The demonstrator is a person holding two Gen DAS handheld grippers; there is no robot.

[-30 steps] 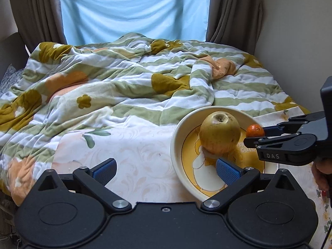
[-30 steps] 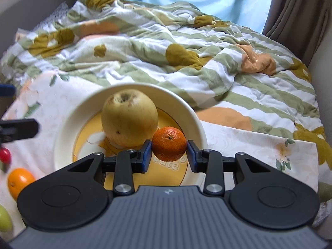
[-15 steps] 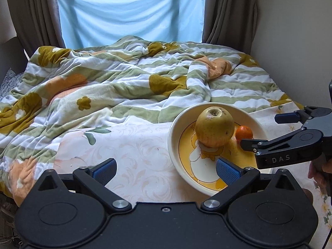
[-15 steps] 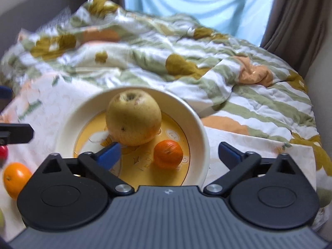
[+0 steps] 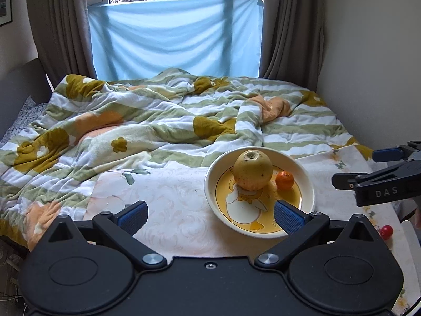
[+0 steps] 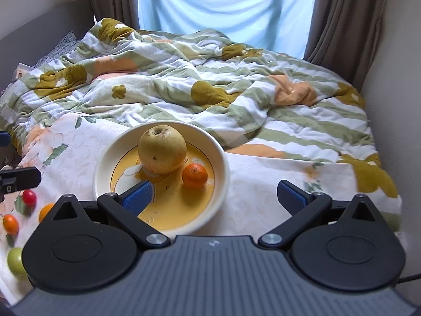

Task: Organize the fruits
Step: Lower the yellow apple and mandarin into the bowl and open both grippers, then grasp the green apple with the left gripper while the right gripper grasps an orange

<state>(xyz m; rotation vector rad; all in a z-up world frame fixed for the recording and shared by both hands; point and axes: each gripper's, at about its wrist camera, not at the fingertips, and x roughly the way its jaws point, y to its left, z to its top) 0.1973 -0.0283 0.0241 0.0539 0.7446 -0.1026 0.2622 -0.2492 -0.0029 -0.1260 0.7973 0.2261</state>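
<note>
A cream bowl [image 6: 226, 163] with a yellow floor stood on a pale floral cloth [image 6: 257, 173] laid over the near edge of a bed. Inside it a large yellow-green apple [image 6: 162, 149] sat upright, stem hollow upward, and a small tangerine [image 6: 194, 175] lay just beside it, on its right in both views.

The right gripper [image 6: 214, 194] hung above the near rim of the bowl with its blue-padded fingers [image 6: 138, 196] spread wide and nothing between them; the tangerine lay in the bowl beyond the pads, apart from them. The left gripper [image 5: 210, 214] was likewise wide open and empty, its right pad over the near rim of the bowl.

More fruit lay loose on the cloth at the left of the right wrist view: a red cherry tomato [image 6: 29, 197], two small oranges [image 6: 10, 223] and a green fruit [image 6: 15, 260], all well apart from the bowl. A striped, flowered quilt [image 5: 158, 121] was rumpled behind the cloth, below a window hung with blue fabric [image 5: 176, 36].
</note>
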